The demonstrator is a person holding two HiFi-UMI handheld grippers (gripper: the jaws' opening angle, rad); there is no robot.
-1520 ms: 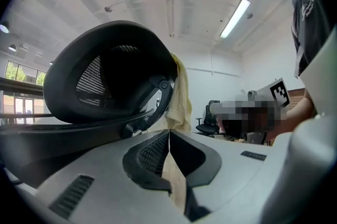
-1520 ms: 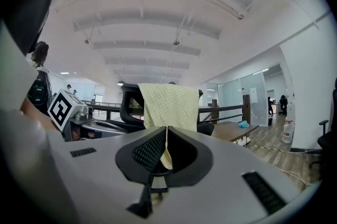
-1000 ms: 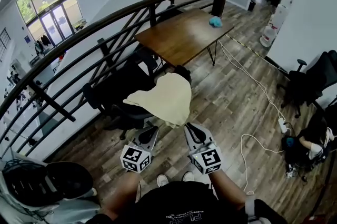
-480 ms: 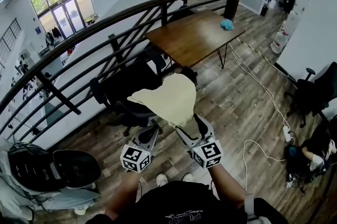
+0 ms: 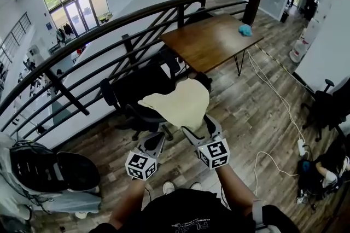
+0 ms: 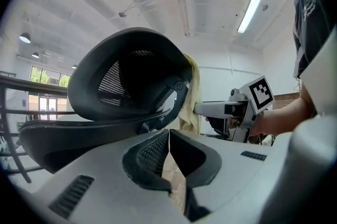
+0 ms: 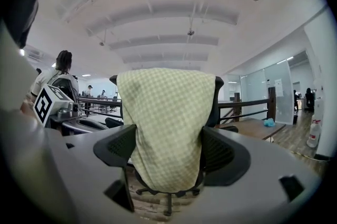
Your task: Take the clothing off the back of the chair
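Observation:
A pale yellow checked garment (image 5: 180,105) hangs over the back of a black office chair (image 5: 136,96) just ahead of me. My right gripper (image 5: 198,129) is at the garment's lower edge. Its jaws are opening, and in the right gripper view the garment (image 7: 166,123) hangs between the spread fingers (image 7: 116,149) without being pinched. My left gripper (image 5: 155,142) sits to the left, lower down beside the chair, shut on nothing. In the left gripper view the chair's back (image 6: 126,81) looms close, with the garment (image 6: 189,99) and the right gripper (image 6: 231,110) behind it.
A dark metal railing (image 5: 136,13) runs behind the chair. A wooden table (image 5: 210,40) with a blue thing (image 5: 245,30) stands beyond. White cables (image 5: 273,95) trail over the plank floor. More black chairs stand at right (image 5: 331,106) and bottom left (image 5: 49,169).
The right gripper has gone from shut to wide open and has moved forward to the garment's hem. The left gripper has hardly moved. The garment still hangs on the chair.

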